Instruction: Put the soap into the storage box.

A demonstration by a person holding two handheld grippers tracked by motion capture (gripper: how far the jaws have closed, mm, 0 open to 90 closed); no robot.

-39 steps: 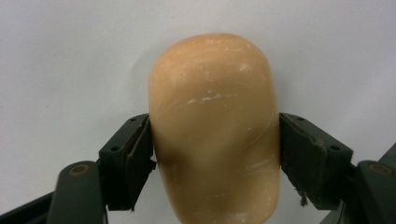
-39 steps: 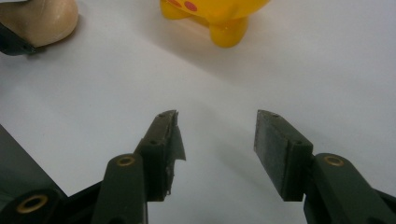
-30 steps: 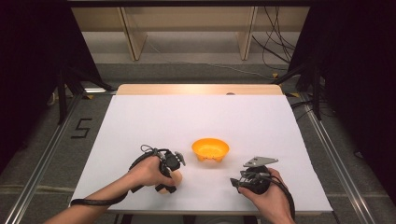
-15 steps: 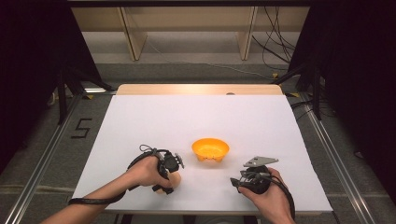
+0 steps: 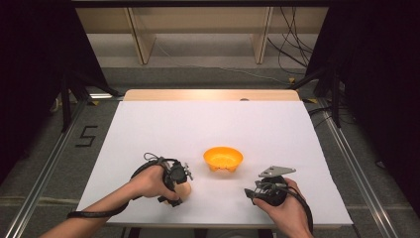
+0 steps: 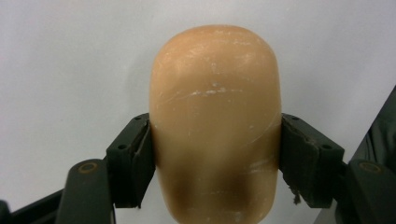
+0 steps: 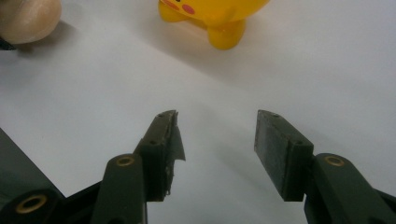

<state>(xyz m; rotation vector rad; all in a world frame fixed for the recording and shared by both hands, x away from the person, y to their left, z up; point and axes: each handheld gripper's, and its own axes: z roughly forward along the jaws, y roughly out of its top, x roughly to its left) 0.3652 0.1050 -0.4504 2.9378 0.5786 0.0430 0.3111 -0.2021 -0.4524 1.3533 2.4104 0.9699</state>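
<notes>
A tan, rounded loaf-shaped object (image 6: 215, 126) sits between the jaws of my left gripper (image 6: 215, 165), which is shut on its two sides just over the white table. From above, the same tan object (image 5: 183, 190) peeks out beside my left gripper (image 5: 177, 194) near the table's front edge. An orange bowl (image 5: 223, 158) on little feet stands at front centre; its underside (image 7: 219, 14) has yellow feet and red spots. My right gripper (image 5: 250, 194) rests low at the front right, and in its own view my right gripper (image 7: 217, 140) is open over bare table.
The white table (image 5: 208, 124) has a wooden strip along its far edge. Cables (image 5: 292, 59) lie on the floor behind, and metal rails (image 5: 346, 158) run along both sides. Wooden shelving stands at the back.
My left gripper has shifted slightly right and toward the front edge with the tan object in it. The right gripper and the bowl have stayed put.
</notes>
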